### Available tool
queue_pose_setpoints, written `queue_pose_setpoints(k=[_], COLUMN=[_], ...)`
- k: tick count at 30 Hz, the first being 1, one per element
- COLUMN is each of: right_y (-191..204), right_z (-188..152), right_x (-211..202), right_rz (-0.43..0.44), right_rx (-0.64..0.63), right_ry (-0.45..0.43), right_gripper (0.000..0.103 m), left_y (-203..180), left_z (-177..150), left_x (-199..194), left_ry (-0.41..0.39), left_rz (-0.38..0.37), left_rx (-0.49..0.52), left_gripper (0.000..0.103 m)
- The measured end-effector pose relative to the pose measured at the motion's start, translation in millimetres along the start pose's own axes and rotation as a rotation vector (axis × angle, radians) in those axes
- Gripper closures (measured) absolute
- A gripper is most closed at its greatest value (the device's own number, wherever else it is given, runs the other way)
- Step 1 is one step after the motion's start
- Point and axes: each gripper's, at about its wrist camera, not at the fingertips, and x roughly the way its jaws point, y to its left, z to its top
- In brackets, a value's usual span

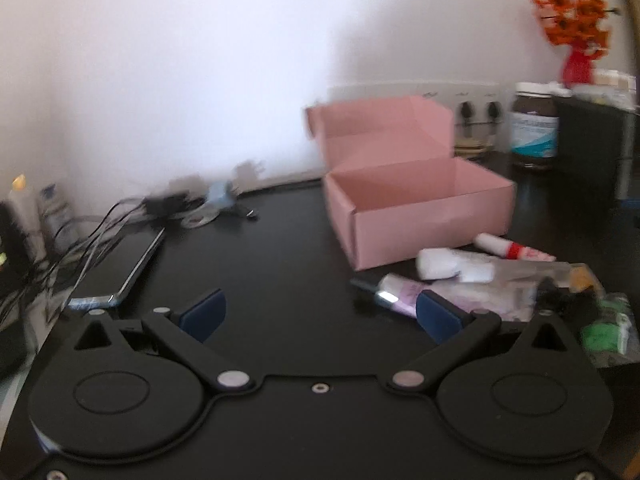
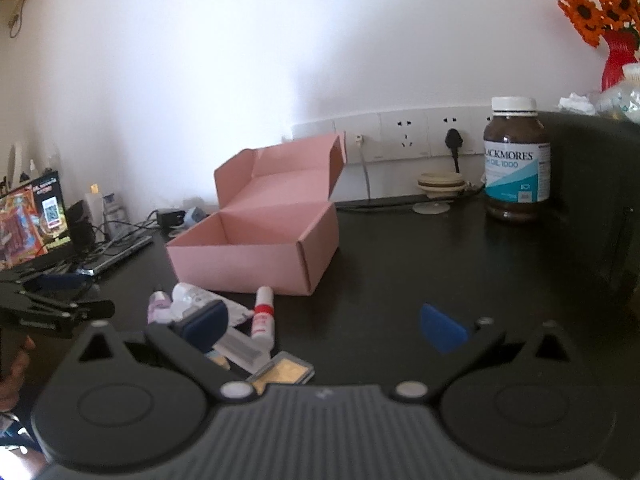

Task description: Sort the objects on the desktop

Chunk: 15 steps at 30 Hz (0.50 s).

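An open, empty pink cardboard box (image 1: 424, 208) (image 2: 256, 248) stands on the black desk with its lid folded back. In front of it lies a small pile: a white tube with a red band (image 1: 512, 249) (image 2: 263, 316), a white-capped tube (image 1: 452, 266) (image 2: 192, 296), a purple tube (image 1: 404, 294) (image 2: 158, 306), a clear packet (image 1: 532, 276) and a flat gold case (image 2: 284, 372). My left gripper (image 1: 320, 314) is open, low over the desk left of the pile. My right gripper (image 2: 324, 330) is open above the pile's right side. Neither holds anything.
A brown supplement bottle (image 2: 516, 160) (image 1: 534, 126) stands at the back right beside a black cabinet (image 1: 592, 148). A red vase of orange flowers (image 2: 618, 58) sits on it. A phone (image 1: 120, 268), cables and chargers (image 1: 180, 204) lie at the left. Wall sockets (image 2: 408, 136) line the back.
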Motion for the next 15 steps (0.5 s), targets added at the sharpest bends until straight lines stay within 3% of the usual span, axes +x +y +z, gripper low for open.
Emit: queue_pose_setpoints(k=[3,5,9,15], right_y=[-4,-7,-7,-2], right_z=[2,3,4,4], right_x=[0,4,11,16], right_rz=[0.013,0.027,0.045,0.026], right_rx=[0.023,0.042,0.037,0.026], right_ry=[0.005,0.029,0.071,0.08], right_gripper=[0.001,0.001,0.001,0.001], left_y=[1,7,18,5], left_z=[15,29,50,47], left_x=[4,1,-9,20], left_ry=[0.088,0.116,0.096,0.038], left_rz=[-0.081,-0.096,-0.1,-0.089], left_rx=[0.009,-0.023,-0.068,0.068], left_gripper=[0.0,0.0,0.0,0.0])
